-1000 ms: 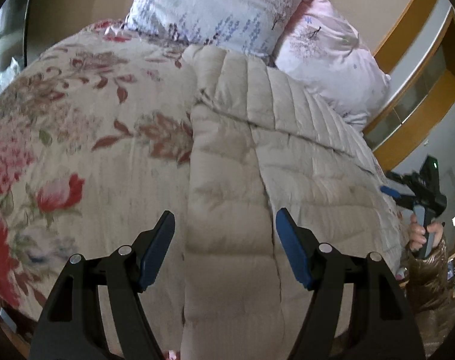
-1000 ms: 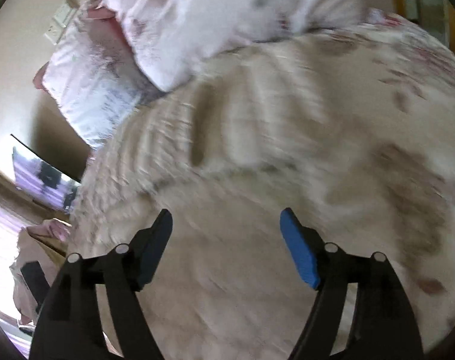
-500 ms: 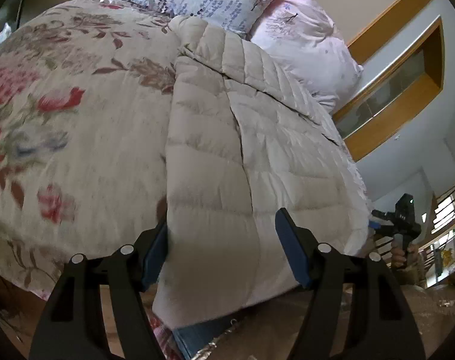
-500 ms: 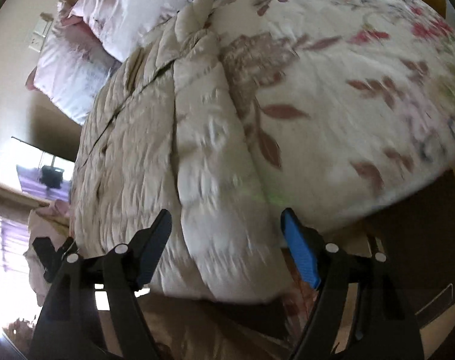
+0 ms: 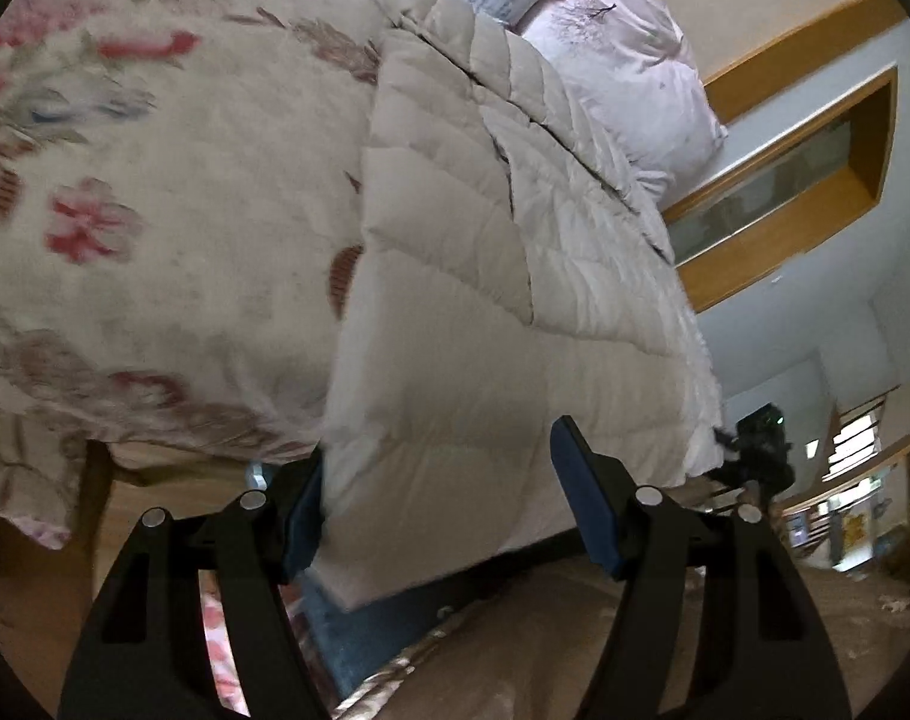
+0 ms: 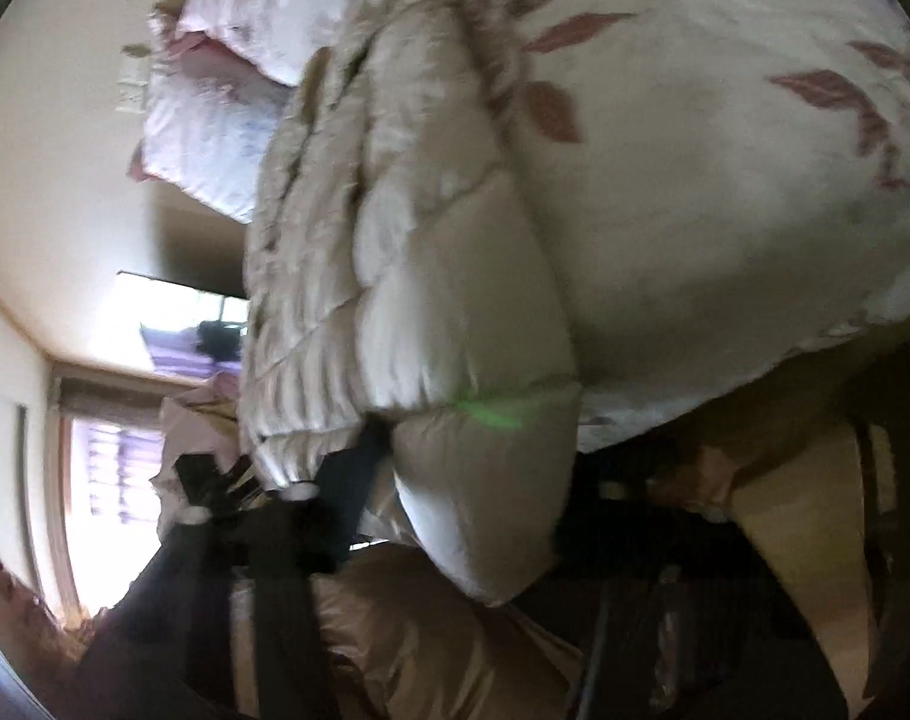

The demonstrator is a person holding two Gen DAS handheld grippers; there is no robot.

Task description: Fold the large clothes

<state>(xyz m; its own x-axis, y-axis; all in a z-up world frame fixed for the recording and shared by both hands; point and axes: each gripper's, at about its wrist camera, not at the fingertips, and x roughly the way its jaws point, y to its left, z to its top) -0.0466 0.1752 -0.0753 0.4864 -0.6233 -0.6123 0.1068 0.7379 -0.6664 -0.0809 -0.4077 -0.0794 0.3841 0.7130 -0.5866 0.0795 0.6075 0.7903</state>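
I am holding my left gripper [image 5: 437, 516] open at the foot of the bed, with the hem of the quilted down coat [image 5: 472, 312] lying between its two blue pads [image 5: 586, 510], not yet pinched. The coat is lying lengthwise on the floral bedspread [image 5: 155, 180], its collar end reaching toward the pillows [image 5: 610, 60] and its lower edge hanging a little over the edge of the bed.

My right gripper [image 6: 311, 498] is showing in its own blurred view only as a dark shape beside the coat's other lower corner [image 6: 484, 480]. I cannot tell if its jaws are open or closed on the fabric; perhaps they are already touching it.

I am judging the coat to be light but very puffy, soft and somewhat slippery on its shiny shell, so it will spring back when I fold it. The best hold, I think, is at the two hem corners, taking a deep bite through both layers near a stitched seam.

I am finding no brand, label or readable writing anywhere
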